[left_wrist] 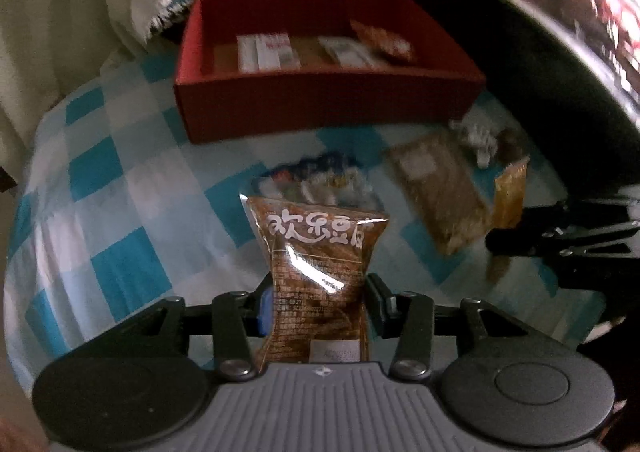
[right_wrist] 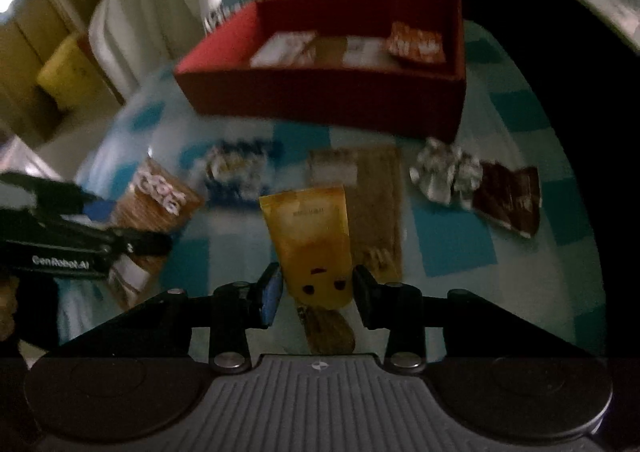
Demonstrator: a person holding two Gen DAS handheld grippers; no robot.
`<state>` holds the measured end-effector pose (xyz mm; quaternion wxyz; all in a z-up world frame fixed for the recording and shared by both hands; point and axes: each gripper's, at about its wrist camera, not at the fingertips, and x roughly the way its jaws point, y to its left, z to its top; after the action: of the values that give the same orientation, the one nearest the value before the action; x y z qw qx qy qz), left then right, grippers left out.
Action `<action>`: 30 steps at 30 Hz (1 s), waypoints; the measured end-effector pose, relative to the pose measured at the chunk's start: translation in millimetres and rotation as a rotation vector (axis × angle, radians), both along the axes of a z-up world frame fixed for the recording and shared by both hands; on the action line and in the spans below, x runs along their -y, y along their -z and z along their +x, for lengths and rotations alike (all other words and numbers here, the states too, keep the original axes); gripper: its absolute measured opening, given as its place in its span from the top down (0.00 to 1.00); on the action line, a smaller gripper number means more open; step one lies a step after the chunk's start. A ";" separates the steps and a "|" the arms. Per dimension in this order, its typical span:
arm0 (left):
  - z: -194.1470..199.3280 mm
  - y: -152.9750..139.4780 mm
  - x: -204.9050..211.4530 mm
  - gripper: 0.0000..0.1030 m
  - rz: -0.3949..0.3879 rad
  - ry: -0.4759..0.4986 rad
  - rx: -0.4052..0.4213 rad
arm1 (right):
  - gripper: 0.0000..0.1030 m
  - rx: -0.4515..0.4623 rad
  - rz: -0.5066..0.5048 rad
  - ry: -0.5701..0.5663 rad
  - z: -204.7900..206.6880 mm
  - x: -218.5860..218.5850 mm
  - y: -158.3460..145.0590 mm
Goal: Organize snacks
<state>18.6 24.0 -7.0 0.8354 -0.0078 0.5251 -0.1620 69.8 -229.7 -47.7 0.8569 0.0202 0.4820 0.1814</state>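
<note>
My left gripper (left_wrist: 318, 292) is shut on a brown snack packet (left_wrist: 316, 236) with white lettering, held upright above the checked cloth. The pads pinch the packet's waist. In the right wrist view, the right gripper (right_wrist: 316, 288) is shut on a yellow packet (right_wrist: 312, 236), also lifted off the cloth. Each gripper shows in the other's view: the right gripper (left_wrist: 560, 236) with its yellow packet (left_wrist: 510, 192), and the left gripper (right_wrist: 132, 244) with its brown packet (right_wrist: 160, 196). A red open box (left_wrist: 320, 100) sits beyond both and holds white packets and an orange one (right_wrist: 416, 44).
On the blue and white checked cloth (left_wrist: 100, 172) lie a flat tan packet (right_wrist: 376, 196), a blue packet (right_wrist: 236, 172), a silver wrapper (right_wrist: 444, 172) and a dark brown packet (right_wrist: 508, 200). A cream blanket (left_wrist: 60, 12) is piled at the left.
</note>
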 end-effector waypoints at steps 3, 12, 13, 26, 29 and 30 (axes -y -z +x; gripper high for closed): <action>4.1 -9.0 -0.3 0.62 -0.023 -0.021 0.028 | 0.55 0.028 0.033 0.011 6.4 -0.1 -8.4; 10.8 -19.3 -4.6 0.62 -0.059 -0.065 0.063 | 0.56 0.072 0.078 0.003 24.8 -6.7 -22.7; 10.9 -21.7 -5.2 0.62 -0.058 -0.071 0.077 | 0.56 0.077 0.084 0.004 26.5 -6.6 -24.3; 30.0 -39.6 -1.2 0.62 -0.077 -0.109 0.158 | 0.63 0.123 0.116 0.015 51.9 -6.6 -40.4; 31.8 -36.2 -3.7 0.62 -0.079 -0.118 0.145 | 0.59 0.086 0.114 0.044 59.9 -3.2 -30.1; 33.2 -34.8 -5.1 0.62 -0.084 -0.125 0.135 | 0.57 0.077 0.122 0.053 61.2 -2.6 -27.2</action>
<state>51.8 29.1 27.9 0.8764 -0.0645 0.4588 -0.1318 131.0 -227.0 -20.6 0.8765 0.0781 0.4361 0.1886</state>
